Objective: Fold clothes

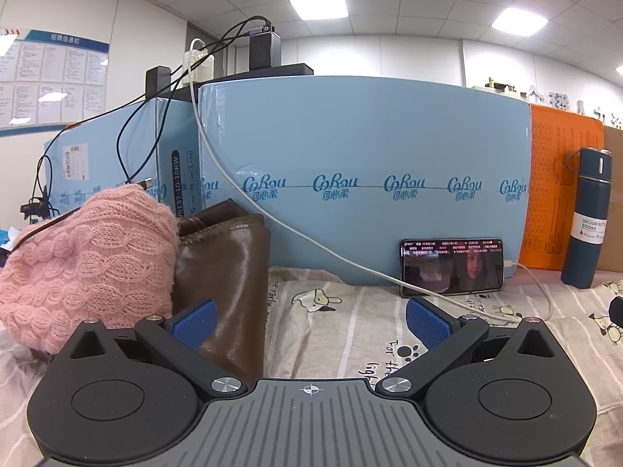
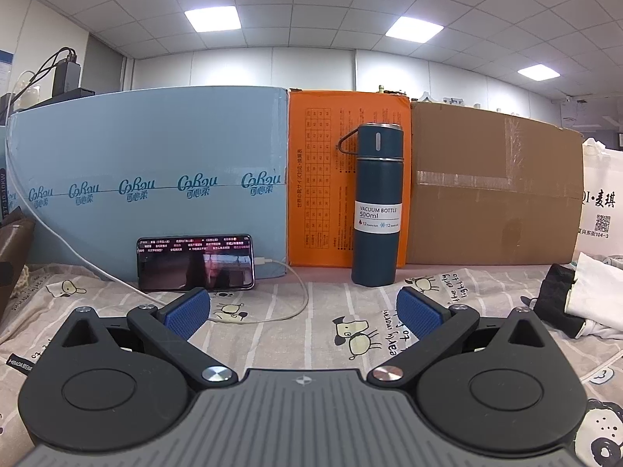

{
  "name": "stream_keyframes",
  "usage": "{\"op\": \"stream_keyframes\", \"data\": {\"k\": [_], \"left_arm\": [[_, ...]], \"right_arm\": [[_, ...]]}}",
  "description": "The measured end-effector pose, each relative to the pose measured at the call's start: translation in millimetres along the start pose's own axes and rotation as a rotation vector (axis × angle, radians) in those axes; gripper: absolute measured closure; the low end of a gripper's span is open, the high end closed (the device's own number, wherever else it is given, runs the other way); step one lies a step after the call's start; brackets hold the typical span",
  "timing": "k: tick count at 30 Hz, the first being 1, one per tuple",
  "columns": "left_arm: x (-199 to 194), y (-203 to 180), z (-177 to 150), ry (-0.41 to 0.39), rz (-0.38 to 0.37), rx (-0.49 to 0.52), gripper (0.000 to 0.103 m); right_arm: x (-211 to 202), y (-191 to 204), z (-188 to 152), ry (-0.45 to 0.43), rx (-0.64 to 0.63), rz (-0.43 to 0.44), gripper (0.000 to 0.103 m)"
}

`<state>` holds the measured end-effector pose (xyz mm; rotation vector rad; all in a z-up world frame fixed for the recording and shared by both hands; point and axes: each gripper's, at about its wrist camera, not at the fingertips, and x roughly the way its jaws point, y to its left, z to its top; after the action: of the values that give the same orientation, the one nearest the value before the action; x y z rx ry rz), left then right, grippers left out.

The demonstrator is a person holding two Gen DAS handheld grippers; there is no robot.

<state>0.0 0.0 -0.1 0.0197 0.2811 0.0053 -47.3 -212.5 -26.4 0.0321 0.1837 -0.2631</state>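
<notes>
Left gripper (image 1: 310, 321) spread wide, empty, just beside pink knit sweater (image 1: 83, 264) and brown garment (image 1: 226, 272). Right gripper (image 2: 303, 311) equally wide, empty; only there: white garment (image 2: 599, 292) with black garment (image 2: 557, 297), far right.

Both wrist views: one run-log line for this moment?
left gripper: open, empty | right gripper: open, empty | pink knit sweater: left, untouched | white garment: right, untouched

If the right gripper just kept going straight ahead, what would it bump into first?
Probably the printed sheet first, since the open, empty right gripper tips slightly down. If it skimmed above that, likely the orange box, between the phone and bottle. Depth is unclear.
</notes>
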Motion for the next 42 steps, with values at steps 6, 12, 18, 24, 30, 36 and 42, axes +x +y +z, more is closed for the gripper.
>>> {"op": "stream_keyframes", "data": {"k": [6, 12, 18, 24, 30, 36, 42], "left_arm": [[0.0, 0.0, -0.8, 0.002, 0.009, -0.01, 0.0], [1.2, 1.2, -2.1, 0.0, 0.017, -0.024, 0.0], [-4.0, 2.5, -1.6, -0.025, 0.021, -0.027, 0.0], [-5.8, 0.6, -3.0, -0.031, 0.022, -0.018, 0.0], [-7.1, 0.6, -3.1, -0.035, 0.019, -0.022, 0.0], [-6.9, 1.3, -2.6, -0.033, 0.021, -0.023, 0.0], [-7.1, 1.7, -2.3, -0.036, 0.023, -0.023, 0.0]], "right_arm": [[0.1, -0.9, 0.2, 0.011, -0.005, -0.007, 0.0], [-0.4, -0.9, -1.9, 0.008, 0.012, -0.007, 0.0], [-0.5, -3.2, -1.0, 0.009, 0.027, -0.019, 0.0], [0.3, -4.1, -0.9, 0.015, 0.027, -0.034, 0.0], [1.3, -4.4, -1.4, 0.024, 0.026, -0.039, 0.0], [0.9, -4.7, -1.2, 0.022, 0.023, -0.07, 0.0], [0.8, -4.7, -1.2, 0.025, 0.023, -0.073, 0.0]]}}
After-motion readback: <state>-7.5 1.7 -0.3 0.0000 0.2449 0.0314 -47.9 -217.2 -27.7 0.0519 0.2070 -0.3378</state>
